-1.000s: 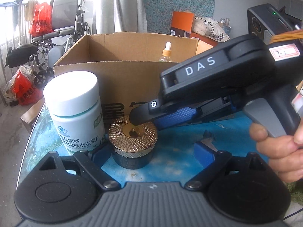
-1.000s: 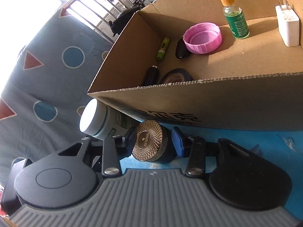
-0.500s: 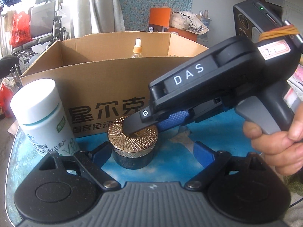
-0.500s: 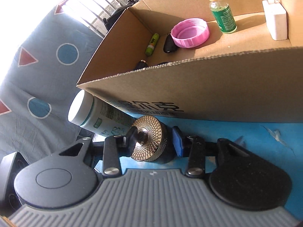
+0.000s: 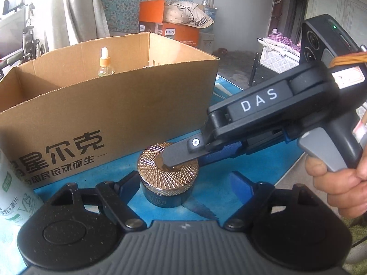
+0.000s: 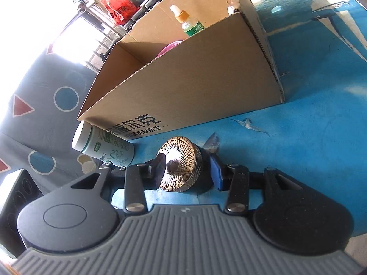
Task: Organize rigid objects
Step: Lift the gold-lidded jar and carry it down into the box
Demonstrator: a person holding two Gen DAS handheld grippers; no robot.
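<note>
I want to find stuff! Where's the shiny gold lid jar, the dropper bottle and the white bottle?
gold lid jar (image 5: 167, 169), left wrist view, patterned lid top
dropper bottle (image 6: 188, 21), right wrist view, neck
white bottle (image 6: 107, 147), right wrist view, label

Both wrist views close, angled down, sharing gold-lidded jar (image 5: 168, 174) (image 6: 181, 167), cardboard box (image 5: 114, 114) (image 6: 195, 82)

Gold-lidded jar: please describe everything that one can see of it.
The jar is small, round and low: a dark body under a wider gold lid with a fine radiating metal-like pattern. It stands upright on the blue table, in front of the cardboard box. The right gripper seems clamped on it, one black finger on the lid's centre.
</note>
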